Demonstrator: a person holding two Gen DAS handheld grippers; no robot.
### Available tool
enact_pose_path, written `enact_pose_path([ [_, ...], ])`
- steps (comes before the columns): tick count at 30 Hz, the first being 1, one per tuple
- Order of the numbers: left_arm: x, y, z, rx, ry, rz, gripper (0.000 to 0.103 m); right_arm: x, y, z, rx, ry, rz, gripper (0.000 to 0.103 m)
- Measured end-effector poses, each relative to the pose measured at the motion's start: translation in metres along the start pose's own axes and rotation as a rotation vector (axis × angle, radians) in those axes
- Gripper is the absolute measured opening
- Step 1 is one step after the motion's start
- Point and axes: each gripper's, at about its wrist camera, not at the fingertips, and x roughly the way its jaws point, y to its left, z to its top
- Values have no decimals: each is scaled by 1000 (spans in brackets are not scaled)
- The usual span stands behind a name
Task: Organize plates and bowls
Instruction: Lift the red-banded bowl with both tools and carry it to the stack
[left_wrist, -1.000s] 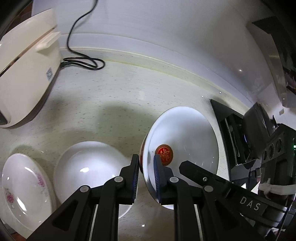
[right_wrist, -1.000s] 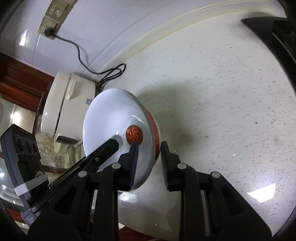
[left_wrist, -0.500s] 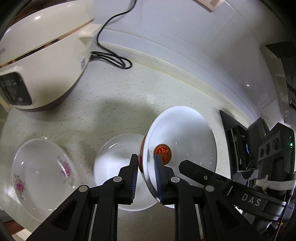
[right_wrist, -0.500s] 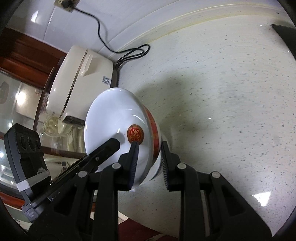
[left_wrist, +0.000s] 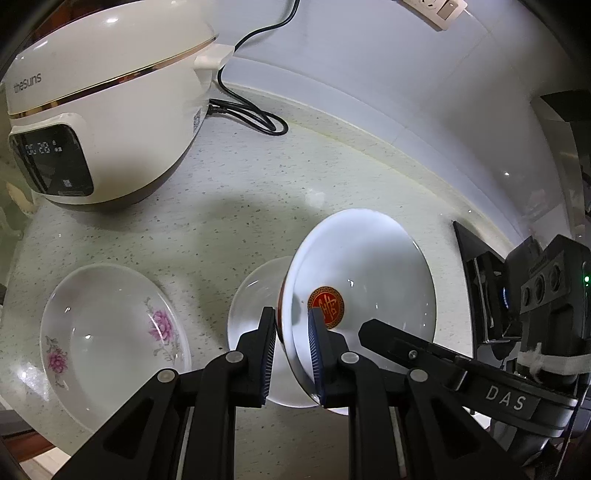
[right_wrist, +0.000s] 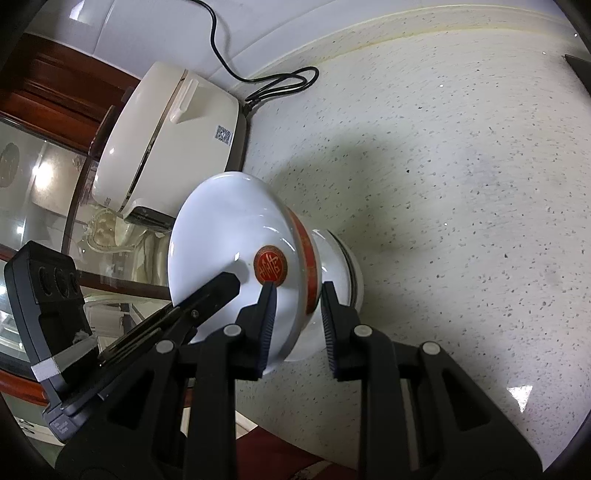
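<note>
A big cream rice cooker (left_wrist: 103, 110) marked "thesuns" sits on the speckled counter (left_wrist: 229, 221) at ten o'clock. Both grippers, left (left_wrist: 291, 347) and right (right_wrist: 295, 321), have their jaws clamped on the tilted white bowl with a red seal (left_wrist: 362, 273), above a plain white dish (left_wrist: 251, 295). A flowered plate (left_wrist: 110, 332) lies at eight o'clock.
</note>
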Motion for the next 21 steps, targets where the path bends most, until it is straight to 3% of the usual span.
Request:
enact_pose_path([
  [13, -1, 3, -7, 13, -3, 31, 17, 7, 4, -2, -18, 24, 0, 28],
  [21, 16, 6, -15, 19, 87, 68, 18, 20, 4, -6, -28, 82, -55, 31],
])
